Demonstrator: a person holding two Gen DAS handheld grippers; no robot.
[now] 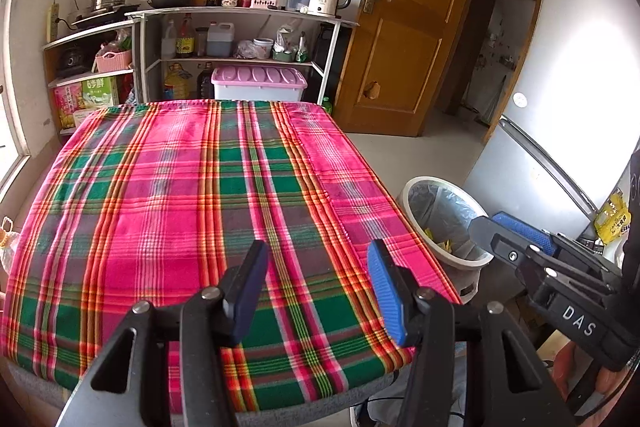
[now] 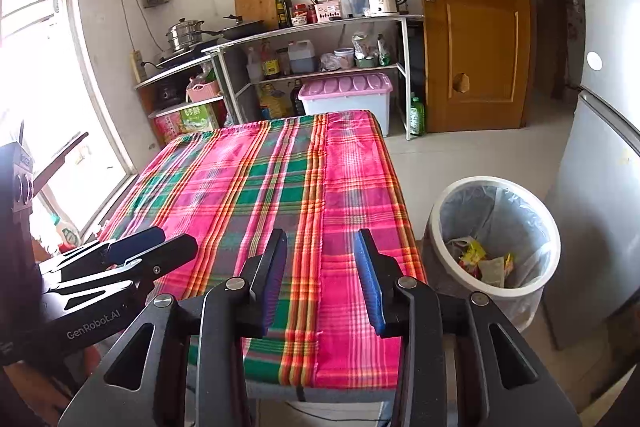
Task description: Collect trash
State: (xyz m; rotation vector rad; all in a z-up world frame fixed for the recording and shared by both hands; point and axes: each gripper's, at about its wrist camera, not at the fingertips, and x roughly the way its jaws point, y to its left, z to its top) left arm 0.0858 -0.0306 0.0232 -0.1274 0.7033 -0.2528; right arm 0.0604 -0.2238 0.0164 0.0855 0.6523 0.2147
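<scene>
A white trash bin (image 2: 494, 251) with a clear liner stands on the floor right of the table; it holds crumpled yellow and red wrappers (image 2: 482, 261). It also shows in the left wrist view (image 1: 442, 223). My left gripper (image 1: 318, 267) is open and empty over the near part of the plaid tablecloth (image 1: 192, 195). My right gripper (image 2: 320, 259) is open and empty over the cloth's near right part (image 2: 280, 183). I see no trash on the cloth. The right gripper also shows in the left view (image 1: 516, 231), near the bin.
Kitchen shelves (image 1: 240, 27) with pots, bottles and a kettle stand behind the table. A wooden door (image 1: 404, 23) stands open at the back right. A grey fridge (image 1: 560, 99) is right of the bin. A window (image 2: 36, 87) is on the left.
</scene>
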